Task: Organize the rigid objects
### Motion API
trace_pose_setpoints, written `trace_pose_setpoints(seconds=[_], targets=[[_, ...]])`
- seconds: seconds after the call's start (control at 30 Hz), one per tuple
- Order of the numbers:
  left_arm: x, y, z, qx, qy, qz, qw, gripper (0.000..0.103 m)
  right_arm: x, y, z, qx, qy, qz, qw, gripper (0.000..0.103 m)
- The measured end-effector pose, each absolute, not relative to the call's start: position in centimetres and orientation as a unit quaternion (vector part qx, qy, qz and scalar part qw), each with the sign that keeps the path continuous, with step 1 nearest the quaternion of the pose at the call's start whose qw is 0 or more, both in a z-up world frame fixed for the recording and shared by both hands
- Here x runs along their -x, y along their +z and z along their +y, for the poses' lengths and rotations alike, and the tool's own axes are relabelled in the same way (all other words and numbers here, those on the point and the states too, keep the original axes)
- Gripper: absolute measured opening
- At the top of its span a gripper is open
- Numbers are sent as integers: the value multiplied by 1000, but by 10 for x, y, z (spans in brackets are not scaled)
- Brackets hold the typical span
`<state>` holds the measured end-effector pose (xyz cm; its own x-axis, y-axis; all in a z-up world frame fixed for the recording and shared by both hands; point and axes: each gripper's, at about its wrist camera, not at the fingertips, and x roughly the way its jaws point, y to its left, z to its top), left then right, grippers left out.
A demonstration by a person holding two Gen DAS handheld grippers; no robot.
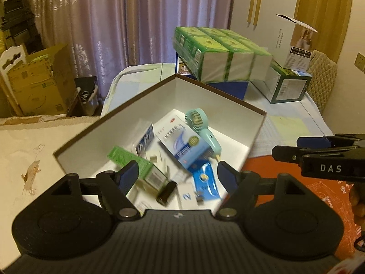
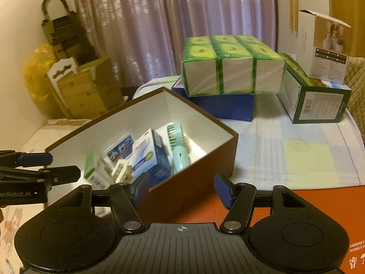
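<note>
**A:** Item one, the container?

**B:** From my seat I log a brown box (image 1: 146, 96) with white inner walls, lid off, standing on the table (image 2: 296, 159) over a pale checked cloth, one corner reaching onto an orange sheet (image 2: 308, 205).

**A:** Contents?

**B:** All loose on its floor, somewhat blurred:
- mint handheld fan (image 1: 203, 125), lying toward the far side
- blue-and-white carton (image 1: 182, 146), tilted, just beside the fan
- smaller blue-lettered carton (image 2: 119, 151), behind it
- green carton (image 1: 134, 166), near the front wall
- flat blue packet (image 1: 205, 180)
- small dark cylinder (image 1: 166, 191)
- cream plastic piece (image 2: 122, 171), between the cartons
I cannot read any label.

**A:** My tongs?

**B:** Left gripper (image 1: 178, 178): jaws spread wide above the near part of the box, nothing pinched. Right gripper (image 2: 181, 188): jaws partly spread, the near corner of the box lying below the gap; the pads touch nothing I can see. In the other camera each gripper shows from the side, at the frame edge.

**A:** Surroundings?

**B:** Behind the box, a wrapped pack of green tissue boxes (image 2: 232, 68) on a blue box (image 2: 228, 107); right of it a dark green carton (image 2: 319, 102) with a white carton (image 2: 328, 45) on top. Curtains (image 1: 127, 22) behind; cardboard boxes (image 1: 43, 82) at far left.
</note>
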<state>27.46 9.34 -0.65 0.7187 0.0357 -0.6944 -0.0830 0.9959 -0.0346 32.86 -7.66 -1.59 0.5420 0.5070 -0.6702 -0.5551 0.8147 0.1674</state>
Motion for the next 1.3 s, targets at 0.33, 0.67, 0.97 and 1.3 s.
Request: trace_pose_setpoints(seconds=[0.33,0.67,0.97,1.3], targets=[[-223,-4,28,57,84,377,920,73,-299,-12,-141,54,349,365,861,60],[-175,-12,-42,75,116,389,911,72,-272,-17,-205,75,382,377,840,60],[-137,-21,-104,82,122,399,905,72,-241,-24,-267,88,399,392,825,60],[-103,-28,-142,83,112,417,898,69,-203,-31,-319,89,389,418,816,60]])
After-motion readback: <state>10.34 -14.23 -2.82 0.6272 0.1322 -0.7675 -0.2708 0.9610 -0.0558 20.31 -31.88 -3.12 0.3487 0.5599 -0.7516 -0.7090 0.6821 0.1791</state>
